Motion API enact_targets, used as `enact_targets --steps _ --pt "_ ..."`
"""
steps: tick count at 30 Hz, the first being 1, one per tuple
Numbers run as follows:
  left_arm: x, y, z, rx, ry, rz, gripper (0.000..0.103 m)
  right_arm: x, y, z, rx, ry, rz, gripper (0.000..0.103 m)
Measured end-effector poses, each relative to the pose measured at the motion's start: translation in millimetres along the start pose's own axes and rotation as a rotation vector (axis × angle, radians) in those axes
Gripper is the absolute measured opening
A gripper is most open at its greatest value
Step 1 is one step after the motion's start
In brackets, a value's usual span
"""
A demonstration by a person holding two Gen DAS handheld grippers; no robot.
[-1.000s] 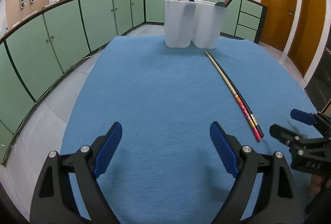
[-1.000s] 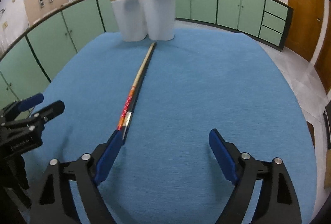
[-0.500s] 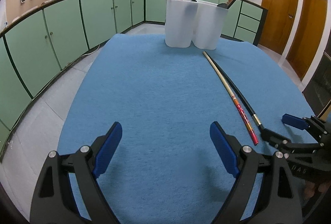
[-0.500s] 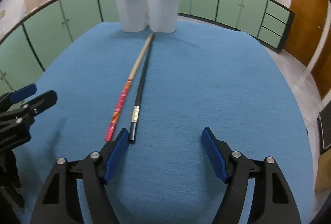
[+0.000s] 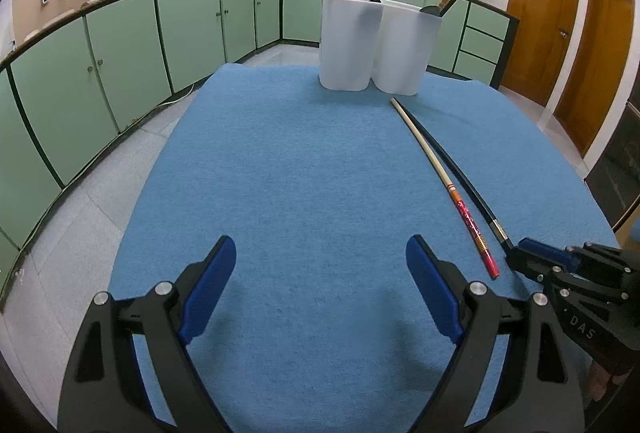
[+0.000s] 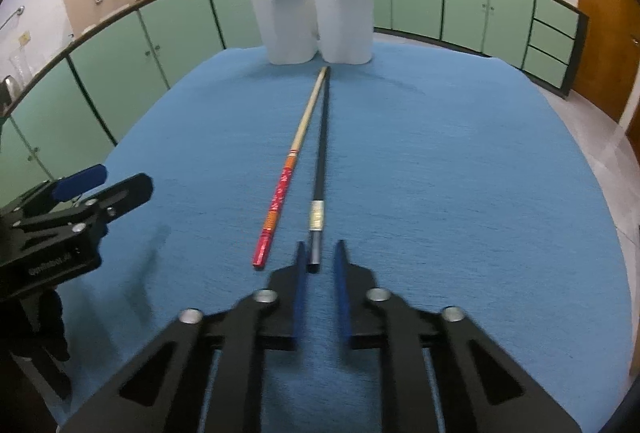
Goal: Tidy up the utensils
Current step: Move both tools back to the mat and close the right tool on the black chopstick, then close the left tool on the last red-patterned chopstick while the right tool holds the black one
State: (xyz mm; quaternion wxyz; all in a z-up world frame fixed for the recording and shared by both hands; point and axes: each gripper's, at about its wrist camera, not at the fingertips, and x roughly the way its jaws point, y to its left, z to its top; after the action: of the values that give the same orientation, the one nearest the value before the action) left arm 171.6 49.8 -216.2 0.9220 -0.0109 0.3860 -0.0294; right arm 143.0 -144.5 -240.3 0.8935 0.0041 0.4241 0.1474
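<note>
Left claw [image 5: 320, 273]: at 6 o'clock in the left wrist view, jaws spread wide with only bare blue cloth between the blue pads; it grips nothing. In the right wrist view it shows at 9 o'clock [image 6: 116, 181], well apart from the chopsticks.
Bench [image 5: 300, 173]: covered in blue cloth, fills the middle of both views.
Holder [image 5: 376, 45]: white, two joined compartments, upright at the far edge of the bench at 12 o'clock; the left compartment holds three chopsticks leaning out, the right one holds two more and a dark rounded utensil head.
Red-handled chopstick [image 6: 286, 185]: flat on the cloth, pale shaft toward the holder at 12 o'clock, red patterned end toward 6 o'clock, just left of the right claw and free of it. In the left wrist view it runs from 1 o'clock down to 4 o'clock [image 5: 448, 185].
Black chopstick [image 6: 320, 169]: flat on the cloth just right of the red-handled one, tips nearly meeting near the holder; its silver-banded near end lies between the right claw's pads.
Right claw [image 6: 318, 257]: at 6 o'clock in its own view, jaws have just been closing and are now drawn in narrowly on the near end of the black chopstick. In the left wrist view it sits at 4 o'clock [image 5: 516, 253], meeting that chopstick's end.
</note>
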Motion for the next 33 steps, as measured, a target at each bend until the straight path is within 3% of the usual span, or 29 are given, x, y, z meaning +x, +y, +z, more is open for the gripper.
enact_targets --steps 6,15,22,30,33 --pt "3.1 -18.3 0.5 -0.008 0.016 -0.046 0.084 -7.8 -9.0 -3.0 0.025 -0.016 -0.001 0.006" --pt "12.4 -71.9 -7.9 0.018 0.055 -0.101 0.082 -26.1 -54.6 -13.1 0.108 -0.03 -0.053 0.006" --pt "23.5 -95.6 -9.9 0.026 0.096 -0.102 0.07 -34.1 -80.4 -15.3 0.156 -0.046 -0.062 0.006" --pt "31.6 -106.0 -9.9 0.037 0.11 -0.061 0.049 -37.8 -90.5 -13.2 0.167 -0.06 -0.049 0.006" --pt "31.9 -109.1 -9.5 0.042 0.109 -0.047 0.036 -39.4 -92.2 -13.8 0.168 -0.063 -0.044 0.006"
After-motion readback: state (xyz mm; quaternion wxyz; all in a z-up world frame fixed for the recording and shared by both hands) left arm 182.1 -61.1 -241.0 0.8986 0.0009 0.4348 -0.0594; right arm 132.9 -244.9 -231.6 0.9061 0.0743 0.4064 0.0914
